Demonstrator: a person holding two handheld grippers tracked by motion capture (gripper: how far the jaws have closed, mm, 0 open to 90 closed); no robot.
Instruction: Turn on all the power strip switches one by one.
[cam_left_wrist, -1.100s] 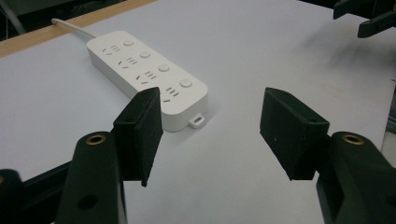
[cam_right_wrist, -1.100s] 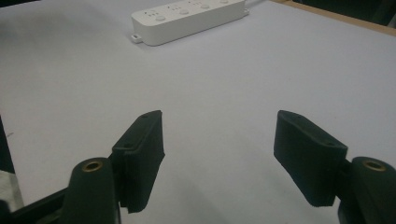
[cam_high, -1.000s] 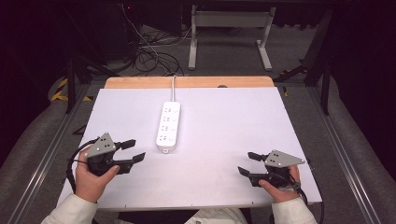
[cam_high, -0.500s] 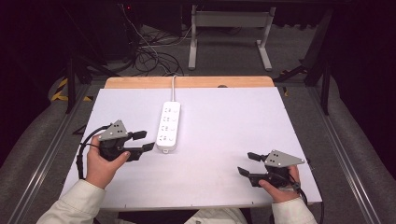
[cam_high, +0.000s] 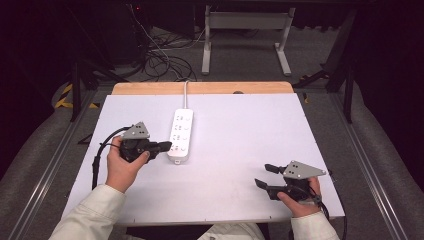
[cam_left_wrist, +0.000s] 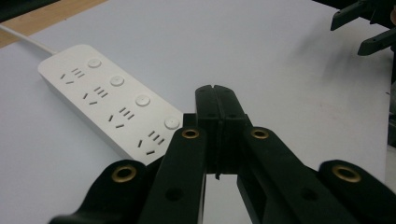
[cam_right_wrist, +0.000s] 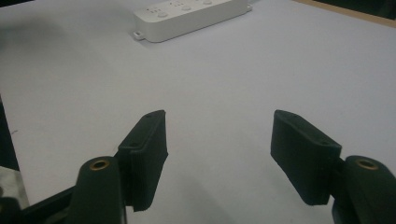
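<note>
A white power strip (cam_high: 180, 135) lies flat on the pale bench (cam_high: 235, 130), its long body running away from the person and its white cord (cam_high: 185, 88) leaving the far end toward the wooden edge of the bench. It is a slim block with rounded corners, carrying a row of four socket groups, each paired with a round white button; in the left gripper view the slots show as short dark strokes beside the buttons (cam_left_wrist: 142, 100). A small tab seems to stick out of its near end in the right gripper view, though it is too small to be sure.

The left gripper (cam_high: 164, 146) has just been closing its jaws; they now meet flat with nothing between them, and the strip's near end lies just off their tips, slightly to one side. The right gripper (cam_high: 265, 176) rests well apart from the strip, jaws spread wide and empty, with the strip far ahead of them.
</note>
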